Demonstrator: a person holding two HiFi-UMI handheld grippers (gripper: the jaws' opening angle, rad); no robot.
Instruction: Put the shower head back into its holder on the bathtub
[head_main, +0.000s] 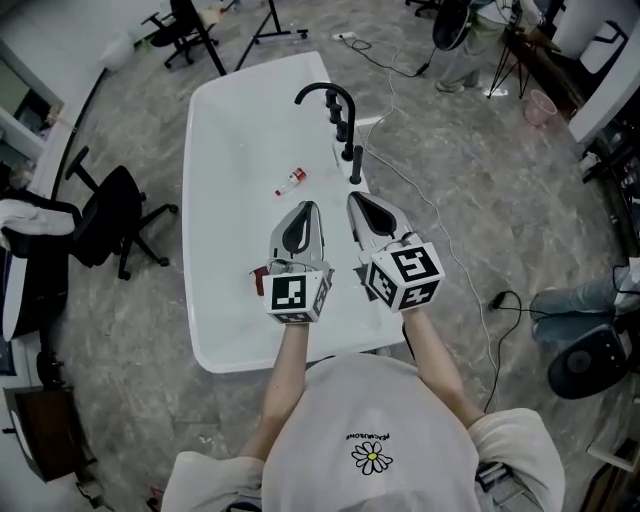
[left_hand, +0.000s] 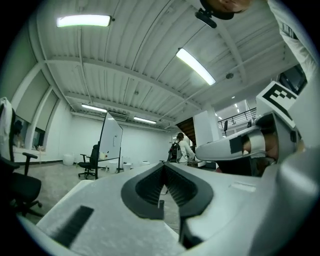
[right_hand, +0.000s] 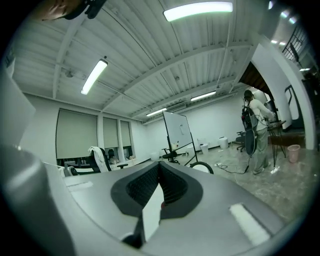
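Forearms reach out from our grey shirt (head_main: 400, 420) and carry the two grippers side by side over the near half of the white bathtub (head_main: 215, 200), each with its marker cube toward us and its jaws pointing away toward the tub's far end. We see the left gripper (head_main: 306, 207) with its dark pads pressed together and nothing caught between them, and its own view shows the same closed, empty wedge. The right gripper (head_main: 357, 200) sits just beside it, likewise pinched together on nothing; its own view confirms the pads meet at the tip. Neither pair of fingers touches anything, and both hang above the tub rather than on it. Beyond the fingertips, a small red and white bottle (head_main: 291, 181) lies on the tub's floor, a little past the left gripper. Farther on, along the tub's right rim, stands a row of black fittings: nearest us a slim upright piece that we take for the shower head (head_main: 357, 165), standing on the rim just ahead of the right gripper's tips and apart from them, then further knobs, then the arched black faucet (head_main: 325, 90) curving over the basin. A pale cable (head_main: 440, 215) trails over the mottled floor to the right, and a black office chair (head_main: 110, 215) stands left of the tub.
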